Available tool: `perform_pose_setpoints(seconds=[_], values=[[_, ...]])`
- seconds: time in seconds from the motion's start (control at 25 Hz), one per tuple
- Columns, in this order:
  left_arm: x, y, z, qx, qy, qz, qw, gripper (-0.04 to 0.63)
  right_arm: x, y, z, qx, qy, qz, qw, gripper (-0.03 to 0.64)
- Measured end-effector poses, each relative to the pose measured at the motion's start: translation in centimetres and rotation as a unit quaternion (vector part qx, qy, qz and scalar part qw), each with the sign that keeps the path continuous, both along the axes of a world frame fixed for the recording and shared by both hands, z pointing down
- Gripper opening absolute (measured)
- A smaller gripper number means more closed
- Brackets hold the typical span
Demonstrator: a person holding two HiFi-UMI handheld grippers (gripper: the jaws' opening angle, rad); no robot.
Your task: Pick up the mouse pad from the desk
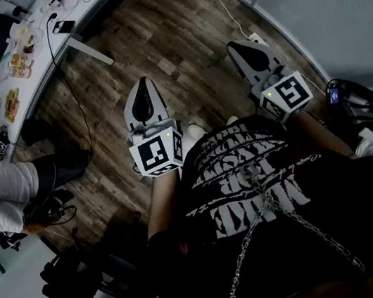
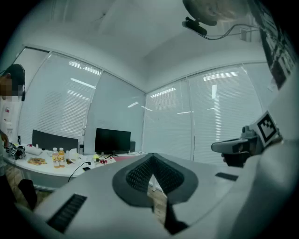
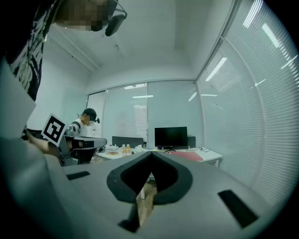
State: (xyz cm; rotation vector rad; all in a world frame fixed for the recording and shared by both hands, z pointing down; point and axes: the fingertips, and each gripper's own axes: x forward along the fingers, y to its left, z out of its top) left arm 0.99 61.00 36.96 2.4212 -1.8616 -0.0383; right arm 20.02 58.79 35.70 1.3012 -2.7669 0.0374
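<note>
Ok, both grippers are held level over the wood floor [image 1: 172,26], well away from the desk [image 1: 33,79].

Left gripper [image 1: 143,86]: jaws pressed together, nothing between them. The left gripper view shows the dark pads meeting at the tip, with only floor visible below.

Right gripper [image 1: 237,47]: jaws also fully together and empty. It sits at upper right of centre in the head view, with its marker cube [image 1: 286,95] nearer the person's body.

Mouse pad [image 3: 194,155]: a flat red sheet lying on the white desk, just right of the monitor [image 3: 171,137] stand in the right gripper view. It shows as a pinkish strip in the left gripper view, centre-left of the frame. It is far from both grippers and neither touches it. I can't pick it out for certain in the head view.

The desk runs along the upper left of the head view, cluttered with small items and a black cable. Drink bottles [image 2: 58,158] stand on it, left of the monitor in the left gripper view.

A second person [image 1: 5,194] is at the left edge of the head view, close to the desk.

The operator's black printed shirt [image 1: 251,190] fills the lower middle.
</note>
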Motion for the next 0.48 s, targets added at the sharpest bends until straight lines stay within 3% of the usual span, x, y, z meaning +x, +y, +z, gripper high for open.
perform_pose_setpoints(seconds=[0.48], values=[[-3.6, -3.4, 2.4, -0.028, 0.035, -0.007, 0.9990, 0.008, -2.8, -2.8, 1.6, -0.033, 0.005, 0.000, 0.999, 0.000]])
